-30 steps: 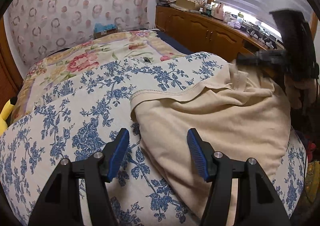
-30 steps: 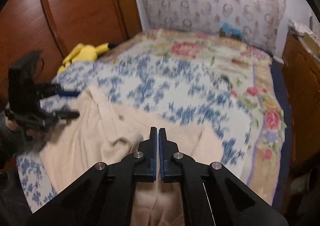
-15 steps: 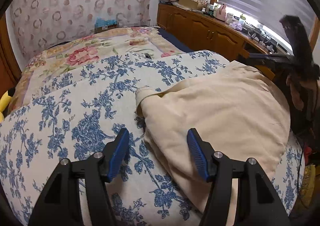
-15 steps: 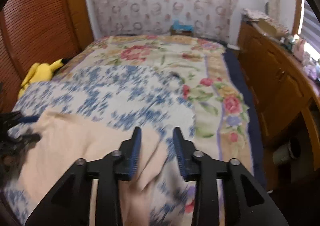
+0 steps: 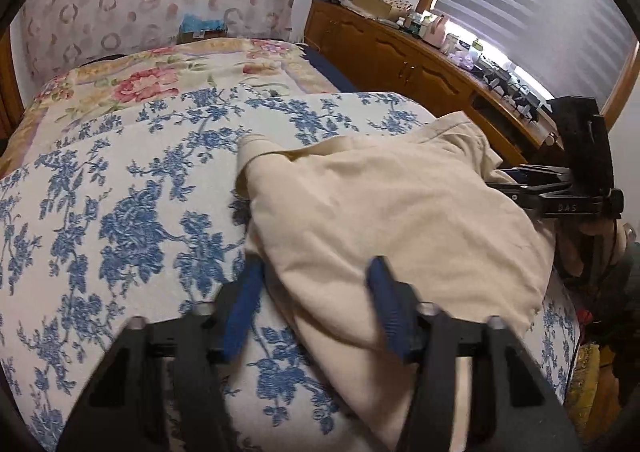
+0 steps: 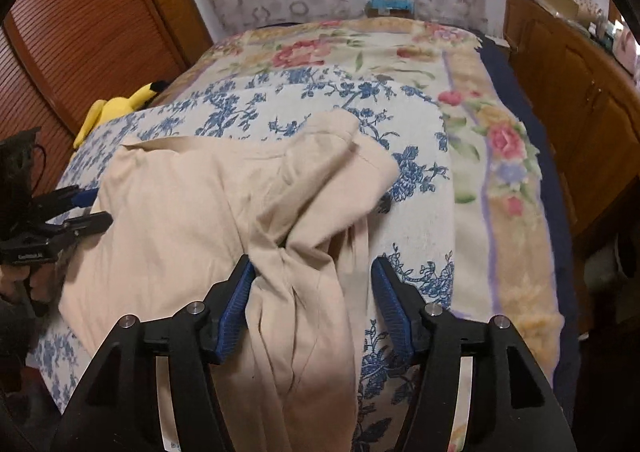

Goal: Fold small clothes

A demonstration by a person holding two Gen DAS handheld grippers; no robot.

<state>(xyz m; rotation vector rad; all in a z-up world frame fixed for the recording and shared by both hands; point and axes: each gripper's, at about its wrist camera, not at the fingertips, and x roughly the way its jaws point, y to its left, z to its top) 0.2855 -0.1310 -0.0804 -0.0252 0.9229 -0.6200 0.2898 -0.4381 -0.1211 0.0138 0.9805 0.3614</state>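
Observation:
A cream garment (image 5: 392, 212) (image 6: 180, 220) lies rumpled on the blue-flowered bedcover (image 5: 120, 220), one part folded over near its middle. My left gripper (image 5: 315, 268) points down at the garment's near left edge. Its jaws are closing, with the cloth edge lying between the blue pads (image 5: 386, 308), which do not squeeze it. My right gripper (image 6: 312, 266) is low over a bunched strip of the garment. Its jaws are opening and the strip sits loosely between them. Each gripper shows in the other's view: right gripper (image 5: 504, 182), left gripper (image 6: 96, 208).
A rose-patterned blanket (image 6: 500, 140) covers the far and right side of the bed. A wooden cabinet (image 5: 400, 56) with clutter stands under the window. A yellow plush toy (image 6: 120, 104) lies by the wooden wardrobe door (image 6: 80, 32).
My right gripper went from shut to open and sank toward the garment. My left gripper's jaws narrowed, and the cloth edge now lies between them.

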